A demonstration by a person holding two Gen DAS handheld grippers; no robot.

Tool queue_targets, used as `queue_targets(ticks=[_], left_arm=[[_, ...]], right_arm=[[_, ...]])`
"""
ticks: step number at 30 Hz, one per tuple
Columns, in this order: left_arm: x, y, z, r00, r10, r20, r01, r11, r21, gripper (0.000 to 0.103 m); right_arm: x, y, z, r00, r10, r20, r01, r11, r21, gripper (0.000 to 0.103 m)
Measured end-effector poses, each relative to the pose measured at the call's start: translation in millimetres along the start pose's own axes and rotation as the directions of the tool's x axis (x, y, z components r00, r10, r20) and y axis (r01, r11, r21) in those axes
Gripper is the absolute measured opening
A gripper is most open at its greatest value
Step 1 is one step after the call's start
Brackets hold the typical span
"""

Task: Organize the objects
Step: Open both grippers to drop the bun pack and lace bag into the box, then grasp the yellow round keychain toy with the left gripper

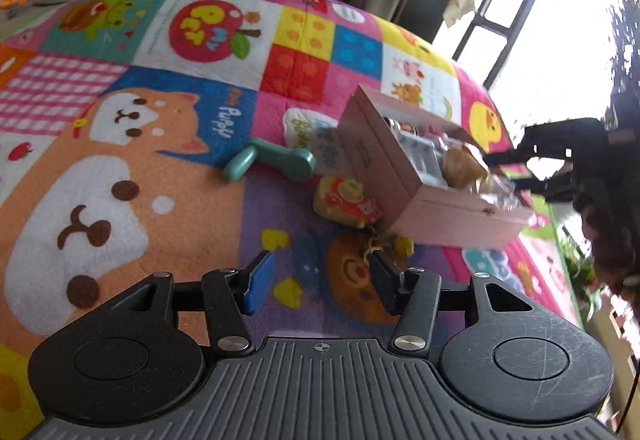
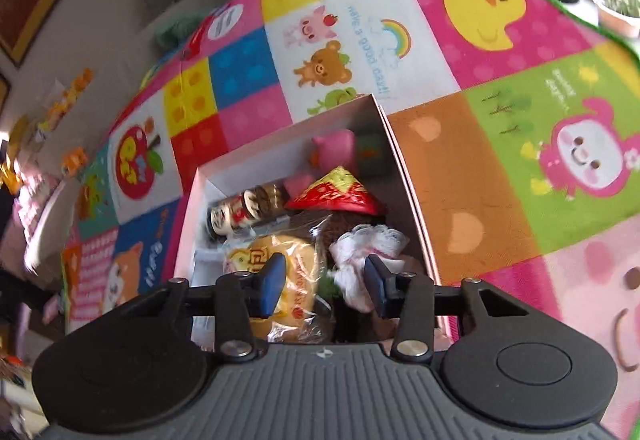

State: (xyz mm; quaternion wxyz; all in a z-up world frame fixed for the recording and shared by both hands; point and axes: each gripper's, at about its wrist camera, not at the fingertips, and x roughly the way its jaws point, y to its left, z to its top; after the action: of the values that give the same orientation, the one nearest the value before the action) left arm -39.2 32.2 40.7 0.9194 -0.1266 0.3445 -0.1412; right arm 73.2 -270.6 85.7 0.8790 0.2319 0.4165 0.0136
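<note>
On the colourful play mat [image 1: 168,144] in the left wrist view, a teal toy phone handset [image 1: 272,159] lies near the middle, its long axis running from about eight o'clock to four o'clock, with one rounded end at the lower left and the other toward the pink box [image 1: 404,176]. Just at five o'clock of the handset sits a yellow and red packet [image 1: 346,202], lying flat just beside the box's near wall; whether the two touch is hard to tell. The box stands open, its long axis running from about ten o'clock down to four o'clock, and it is crowded with things.

The left gripper [image 1: 322,278] hangs over the mat at six o'clock of the packet, jaws partly apart with nothing between them. A small yellow keychain charm [image 1: 400,245] lies near its right finger.

The right gripper [image 2: 326,280] sits over the near end of the box, jaws at a narrow gap, pads pressing on nothing. Below them lie a wrapped bun [image 2: 280,272] and a white lace cloth [image 2: 368,244]. Further in are a red and gold cone hat [image 2: 340,196], small bottles [image 2: 244,210] and a pink pig toy [image 2: 334,152] at twelve o'clock.
</note>
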Motion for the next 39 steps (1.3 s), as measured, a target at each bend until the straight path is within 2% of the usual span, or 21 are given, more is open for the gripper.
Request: queue_targets(ticks=[2,5,7,9,12,15,19,22,25,28,30,33,37,39], left_arm=[[2.2,0.9,-1.6,1.000,0.007,-0.008,-0.007,1.000,0.003,0.057],[5.6,4.7,-1.2,1.000,0.001,0.000,-0.001,1.000,-0.006,0.057],[9.0,6.6,3.2,1.000,-0.009,0.012,0.010,1.000,-0.013,0.057],[13.9,8.5,12.0,0.999,-0.031,0.031,0.032,0.999,-0.019,0.057],[27.1,11.7,31.1,0.996,-0.062,0.058,0.063,0.998,-0.015,0.057],[52.6,13.6,54.3,0.996,-0.044,0.072,0.045,0.999,-0.010,0.055],[92.6,-1.9,80.7,0.991,0.094,0.094,-0.102,0.991,0.090,0.045],[113.0,-11.5,82.0,0.981,0.169,0.100,-0.184,0.968,0.168,0.043],[123.2,-21.5,70.3,0.979,0.190,0.073,-0.203,0.943,0.263,0.043],[125.2,-30.8,54.0,0.973,0.216,0.087,-0.233,0.891,0.390,0.041],[121.0,-31.8,46.7,0.973,0.206,0.100,-0.229,0.872,0.432,0.039],[109.4,-30.7,41.4,0.985,0.158,0.074,-0.175,0.882,0.438,0.038],[90.8,-34.6,24.1,0.991,0.123,0.060,-0.137,0.865,0.483,0.037],[80.6,-34.0,16.6,0.995,0.092,0.040,-0.100,0.875,0.474,0.037]], right_arm=[[-7.1,5.9,-2.5,0.999,-0.029,0.036,0.031,0.999,-0.041,0.043],[-33.2,15.2,-13.1,0.992,-0.031,0.121,0.047,0.991,-0.124,0.045],[-53.9,21.9,-29.0,0.978,-0.043,0.205,0.085,0.976,-0.202,0.056],[-69.3,26.7,-49.2,0.957,-0.071,0.281,0.150,0.951,-0.269,0.071],[-78.4,27.9,-84.1,0.937,-0.103,0.334,0.219,0.918,-0.331,0.076],[-67.7,23.4,-116.7,0.945,-0.124,0.302,0.231,0.907,-0.351,0.080],[-42.2,24.6,-151.7,0.947,-0.173,0.270,0.271,0.883,-0.384,0.080],[-36.3,23.1,-163.8,0.948,-0.161,0.274,0.259,0.890,-0.374,0.080],[-32.9,16.4,-166.1,0.946,-0.164,0.282,0.257,0.906,-0.336,0.082],[-26.2,7.9,-163.3,0.953,-0.182,0.242,0.249,0.925,-0.286,0.083],[-26.3,2.7,-161.5,0.954,-0.182,0.239,0.243,0.935,-0.258,0.083],[-24.7,-1.6,-160.4,0.955,-0.188,0.228,0.241,0.943,-0.232,0.085],[-22.3,0.5,-160.3,0.953,-0.201,0.225,0.254,0.938,-0.237,0.089],[-21.2,1.4,-160.0,0.953,-0.207,0.222,0.260,0.935,-0.242,0.089]])
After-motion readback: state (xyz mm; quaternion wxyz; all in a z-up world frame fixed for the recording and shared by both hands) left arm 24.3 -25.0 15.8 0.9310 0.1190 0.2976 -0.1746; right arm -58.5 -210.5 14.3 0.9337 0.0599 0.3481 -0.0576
